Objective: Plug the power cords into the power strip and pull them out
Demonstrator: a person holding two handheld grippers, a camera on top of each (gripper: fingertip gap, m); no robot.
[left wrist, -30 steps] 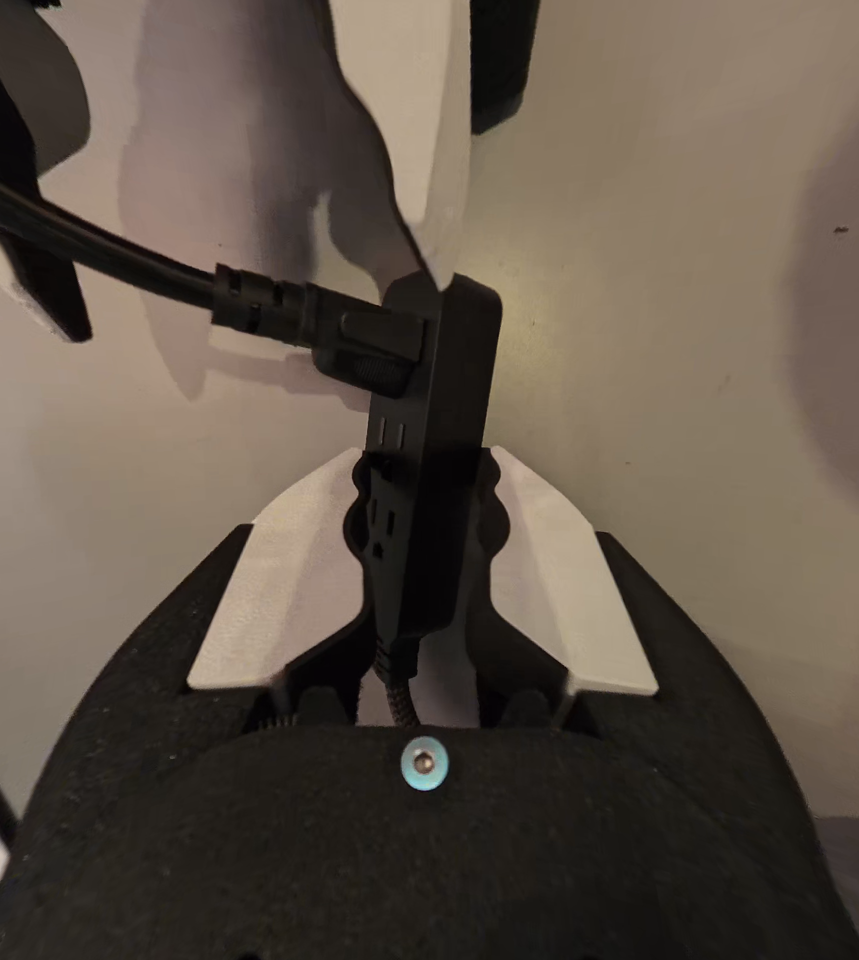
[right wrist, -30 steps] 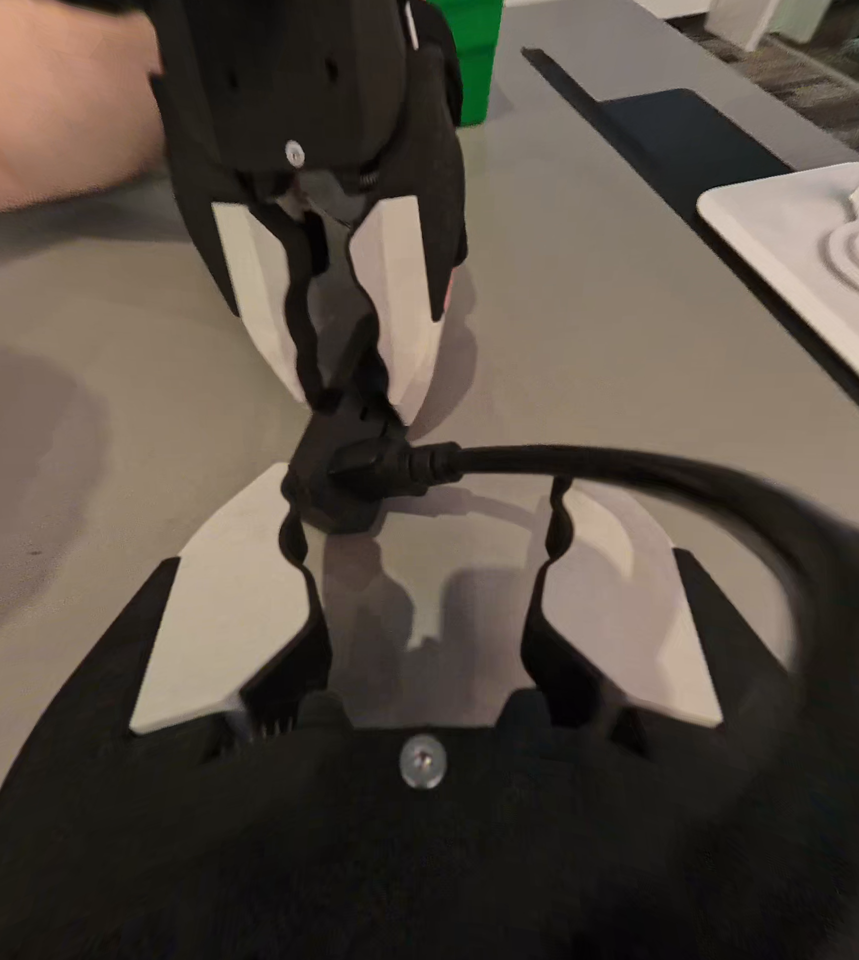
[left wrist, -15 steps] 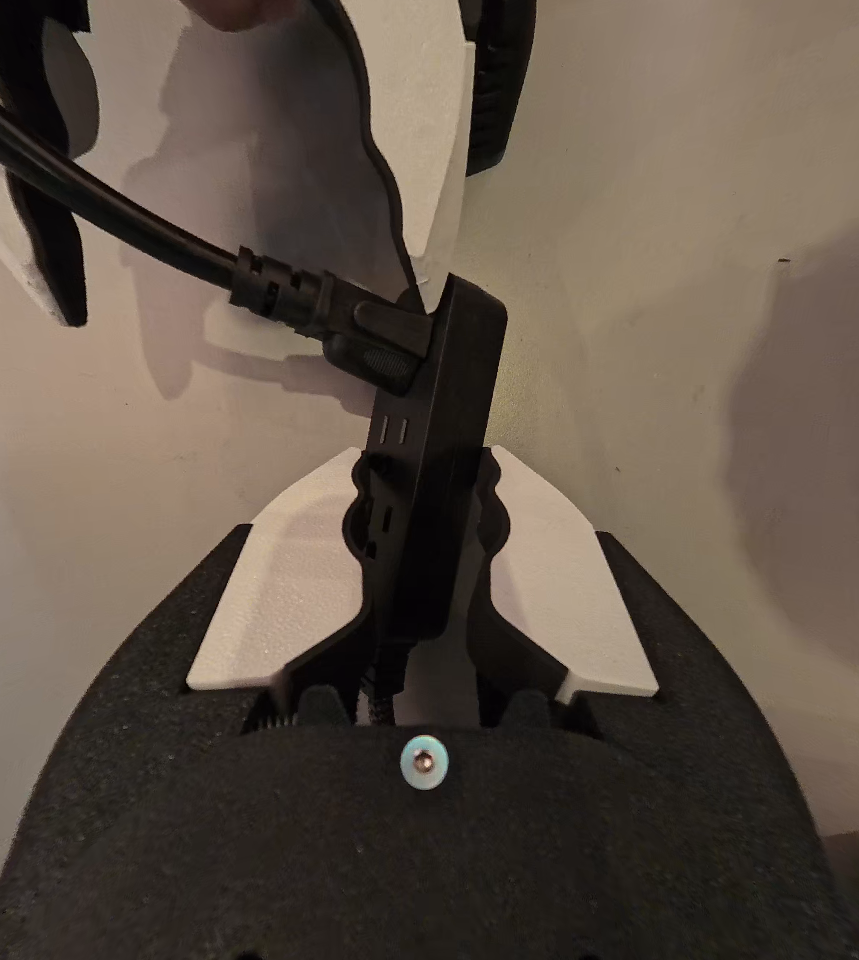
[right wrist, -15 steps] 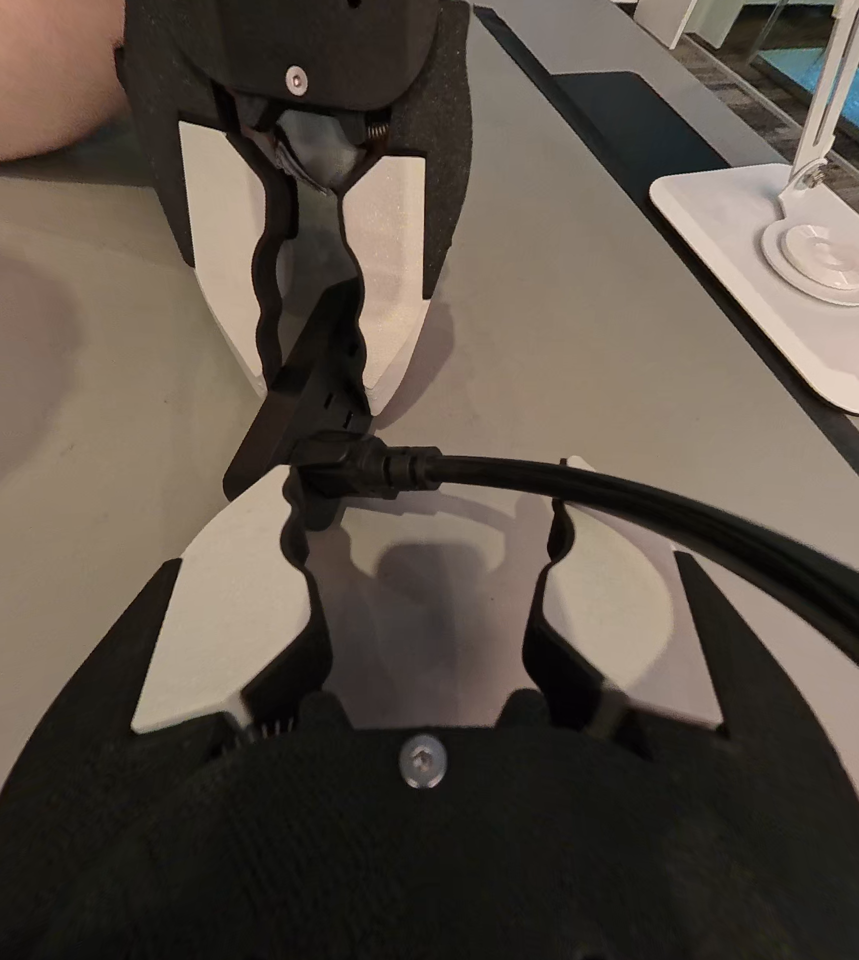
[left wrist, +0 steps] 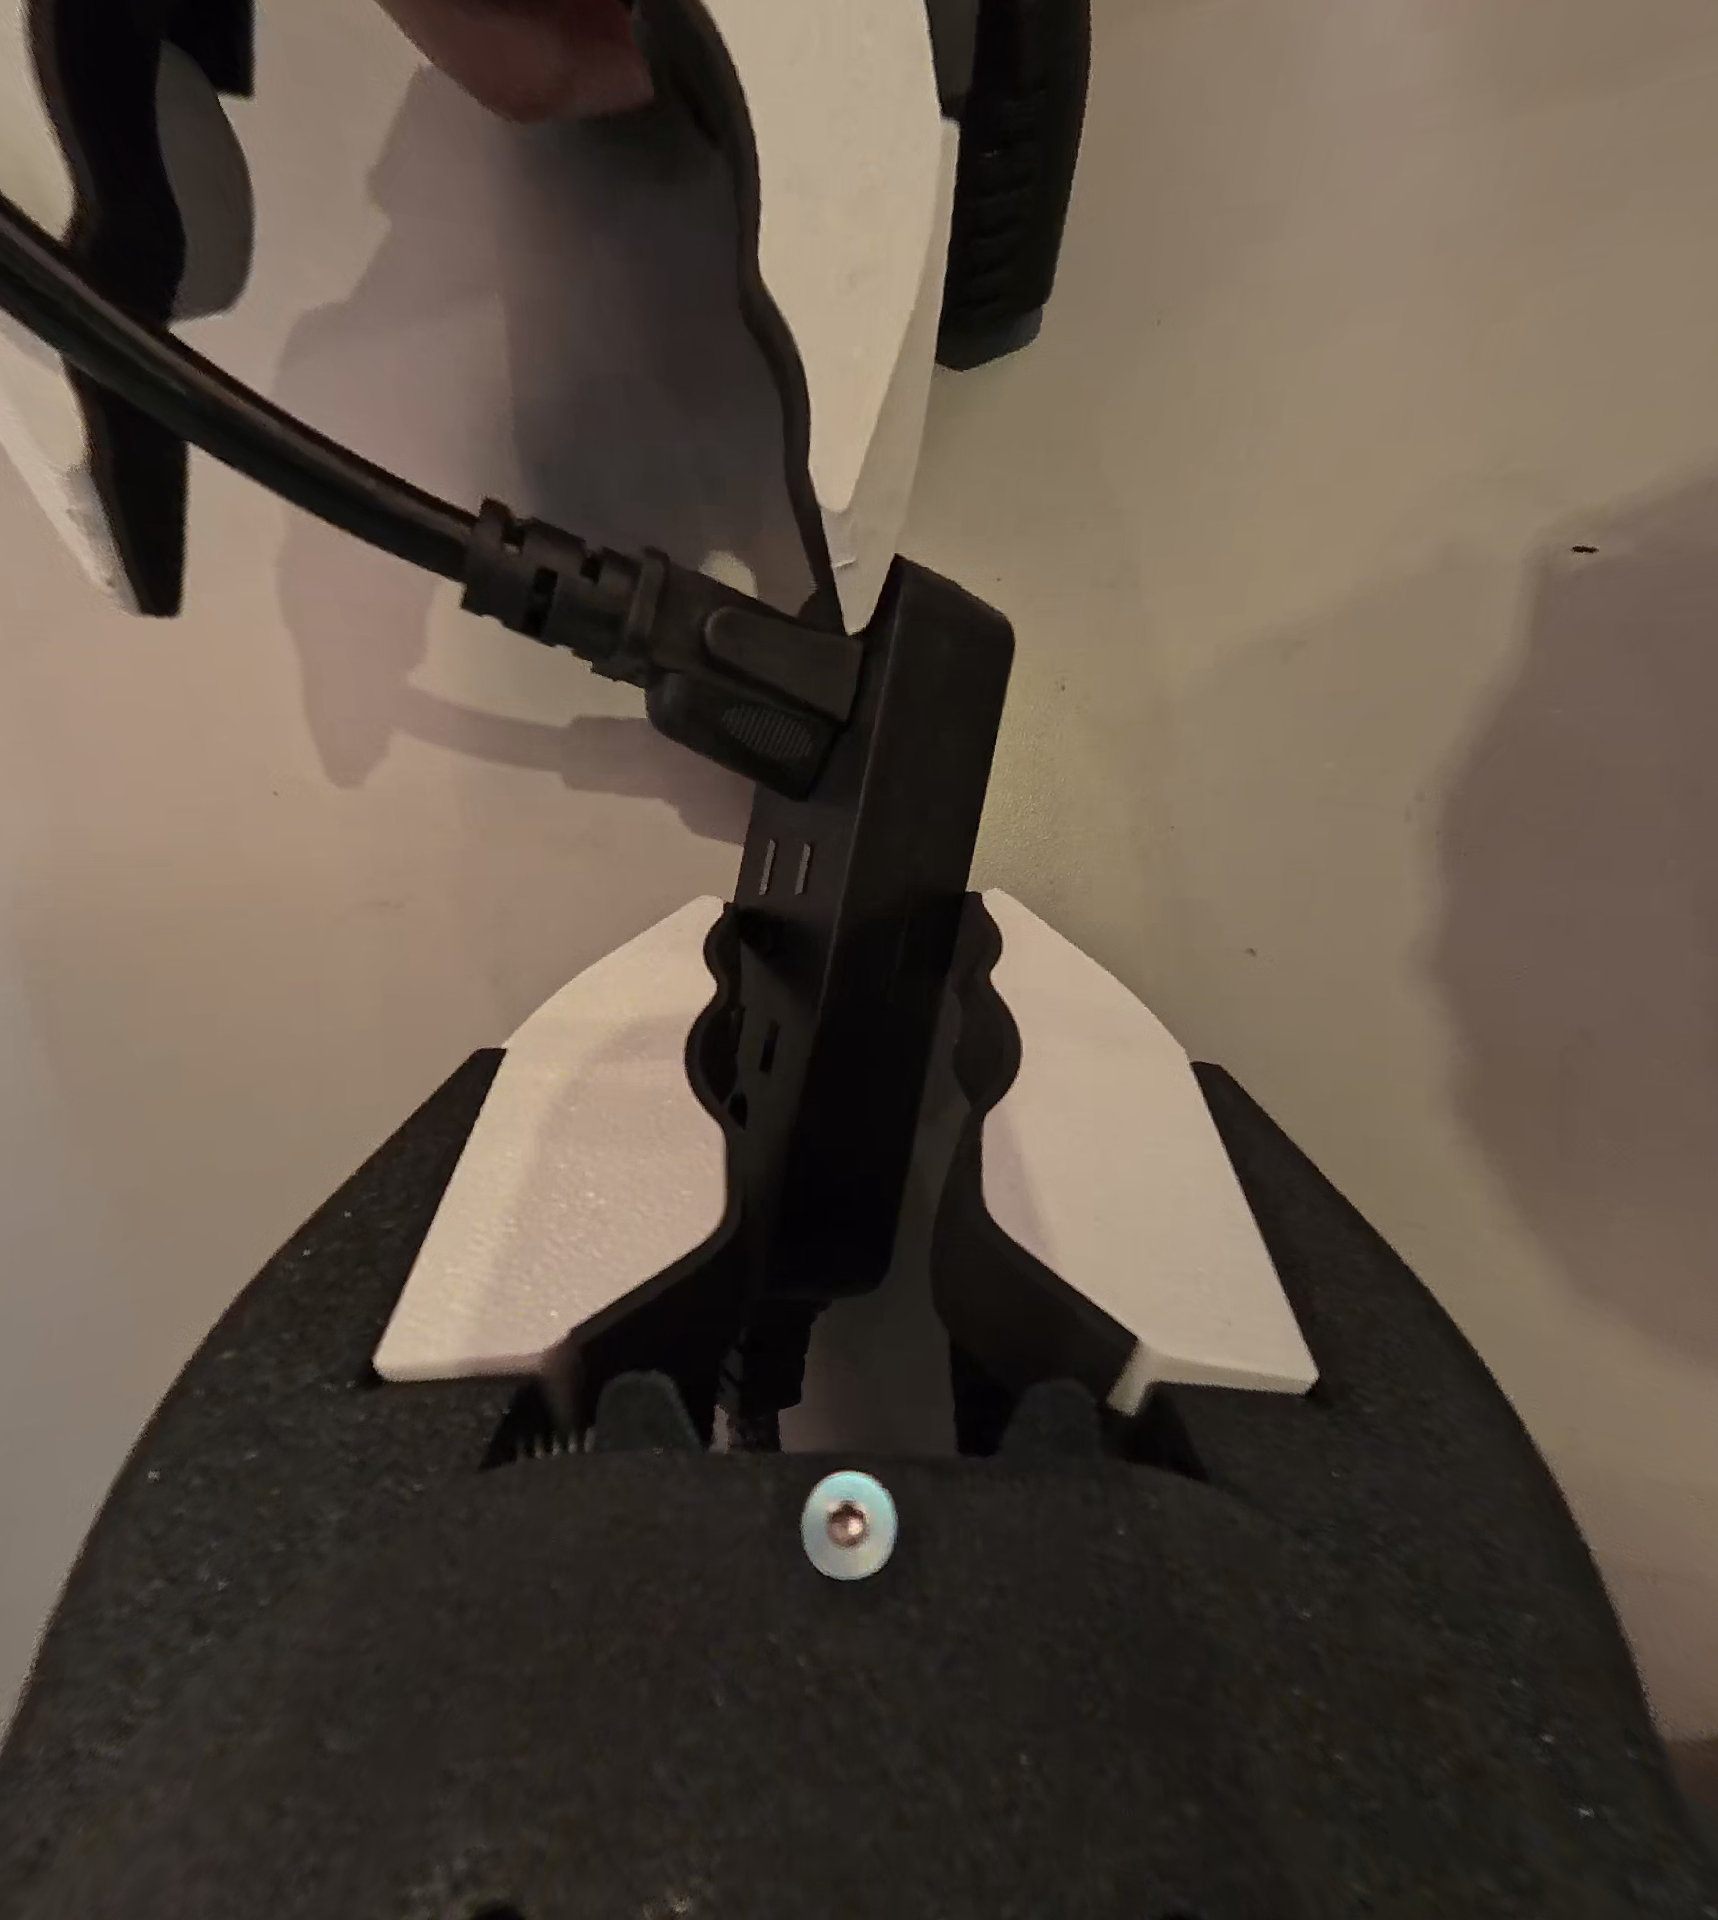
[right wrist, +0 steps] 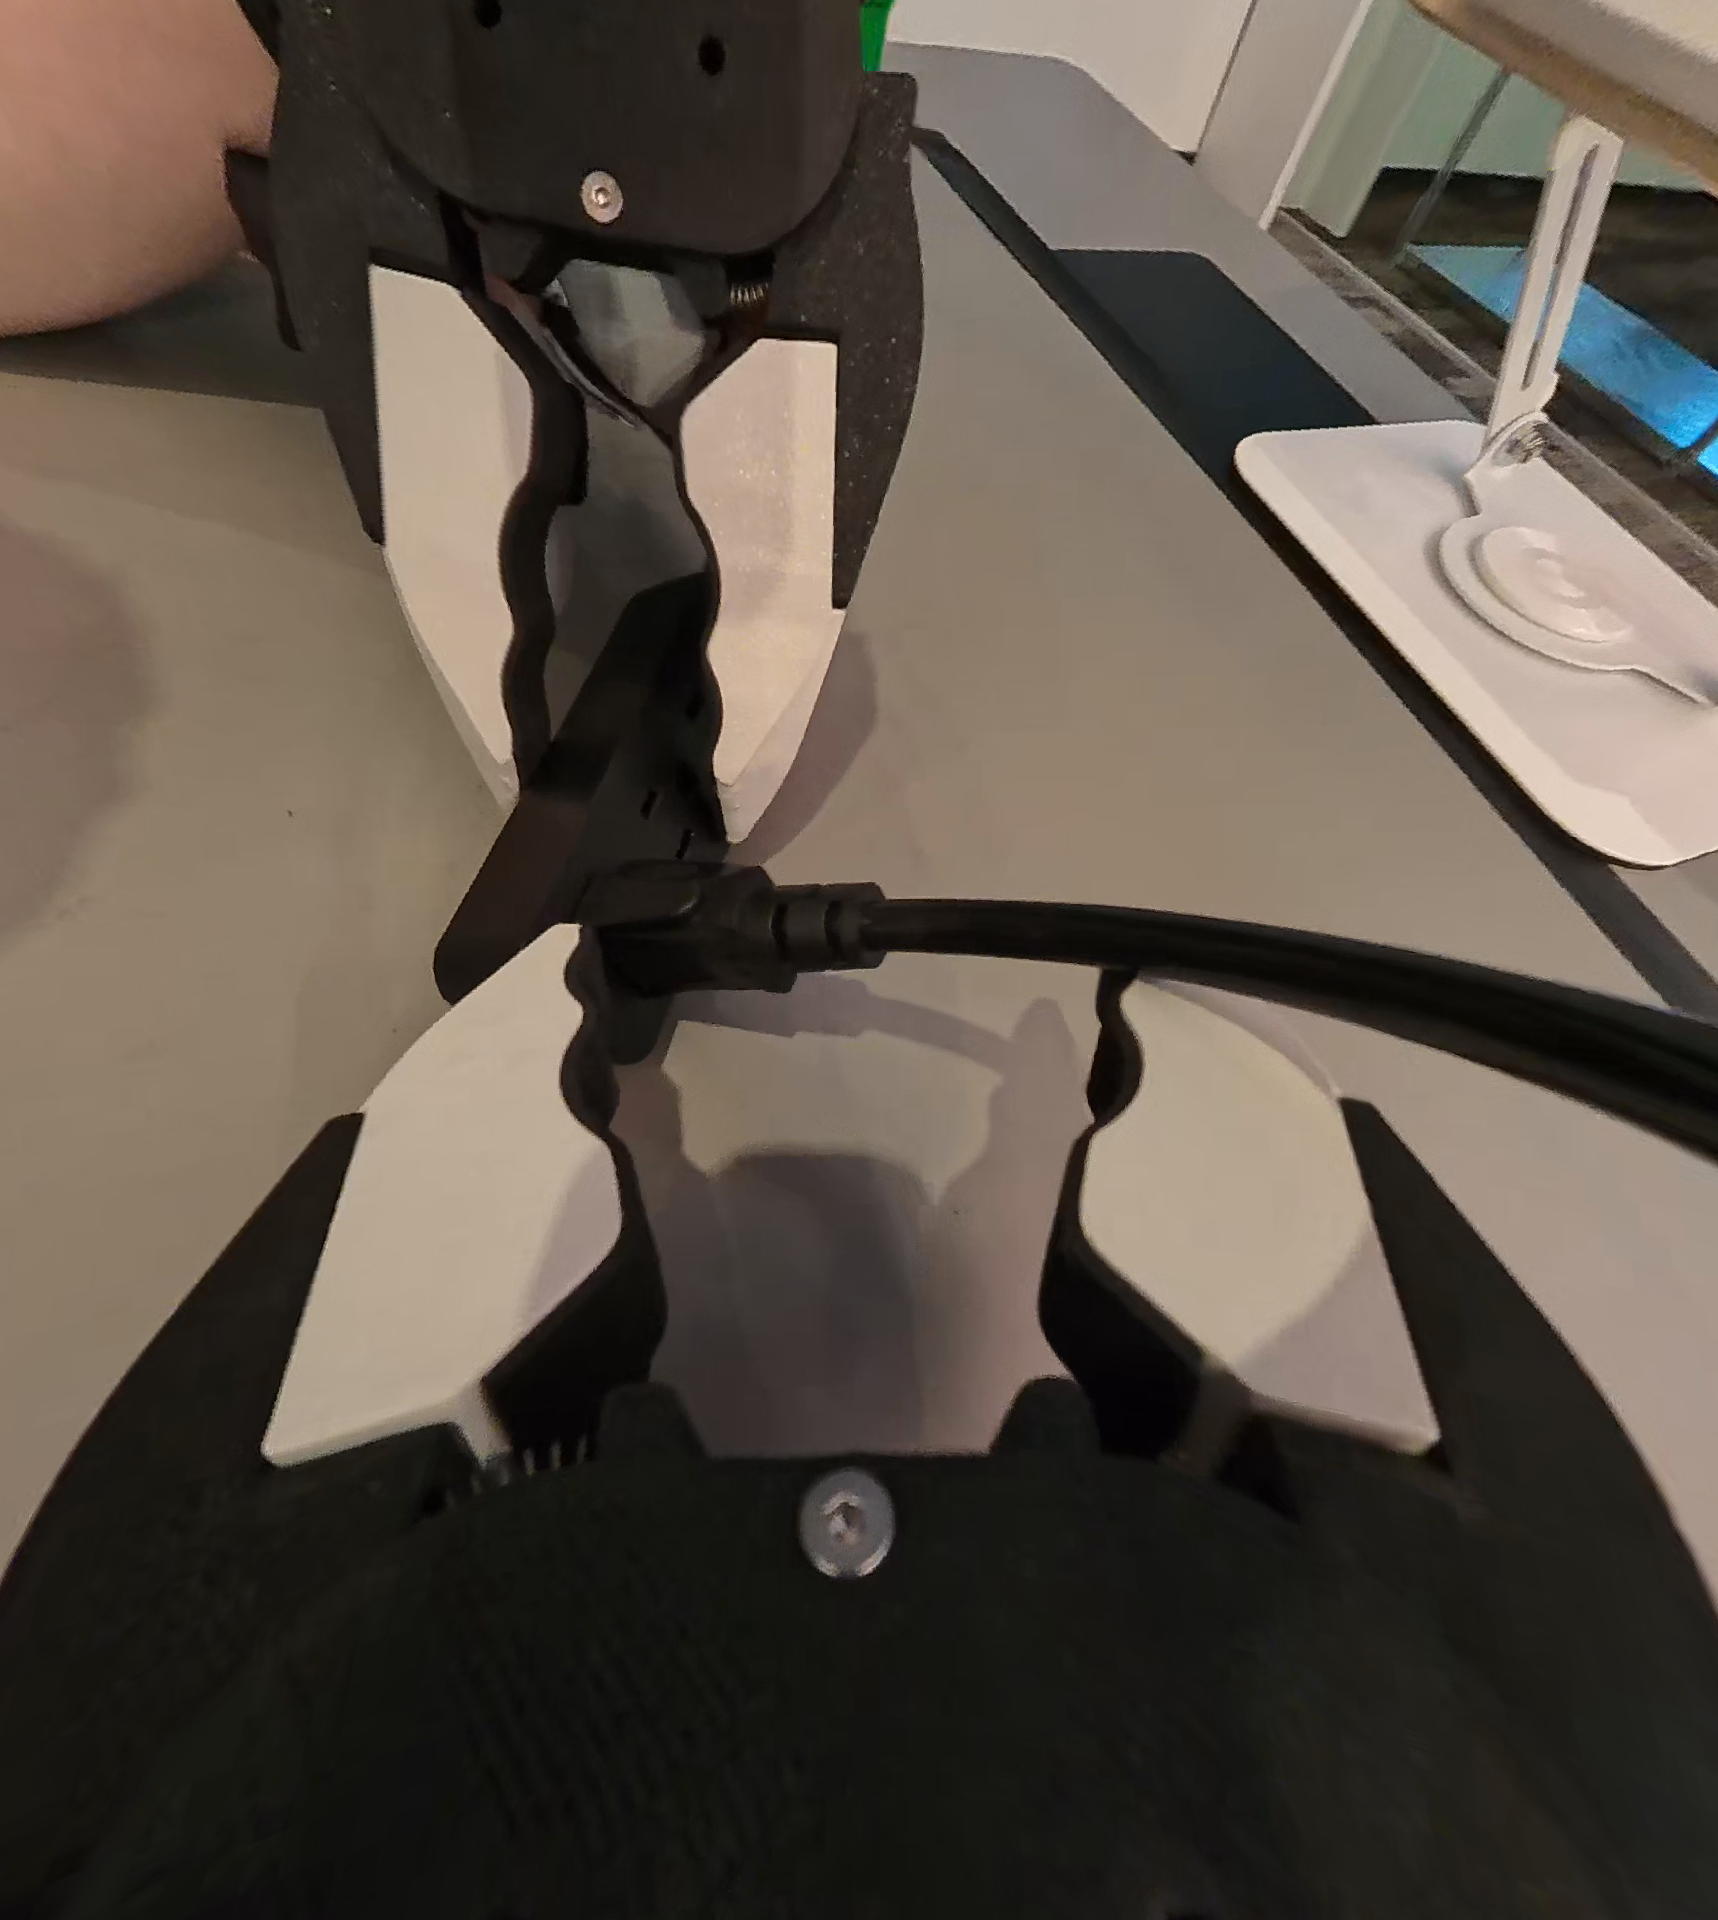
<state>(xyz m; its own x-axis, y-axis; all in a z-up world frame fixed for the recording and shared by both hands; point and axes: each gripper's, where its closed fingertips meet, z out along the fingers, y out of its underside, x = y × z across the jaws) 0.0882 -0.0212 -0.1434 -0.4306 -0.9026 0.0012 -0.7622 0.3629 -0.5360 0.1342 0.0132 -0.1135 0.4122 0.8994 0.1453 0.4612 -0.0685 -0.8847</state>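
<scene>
My left gripper [left wrist: 850,914] is shut on a black power strip [left wrist: 896,1039] and holds it on edge over the grey table [left wrist: 1354,727]. A black plug [left wrist: 761,686] sits in the strip's far outlet, and its thick cord [left wrist: 211,405] runs off to the upper left. In the right wrist view my right gripper [right wrist: 839,997] is wide open. Its left fingertip [right wrist: 522,997] is beside the plug [right wrist: 689,925] and the strip [right wrist: 606,790], and the cord [right wrist: 1250,966] passes over the right finger. The left gripper [right wrist: 626,769] faces it from the far side.
A white stand base [right wrist: 1457,644] lies at the table's right. A dark band [right wrist: 1198,343] runs along the table beside it. A green object [right wrist: 876,31] shows at the far edge. A person's hand [right wrist: 55,187] holds the left gripper. The dark band [right wrist: 1198,343] is about 35 cm from both grippers' fingertips.
The two grippers have come closer together and the strip leans a little more. The plug stays in the strip. The right gripper stays open.
</scene>
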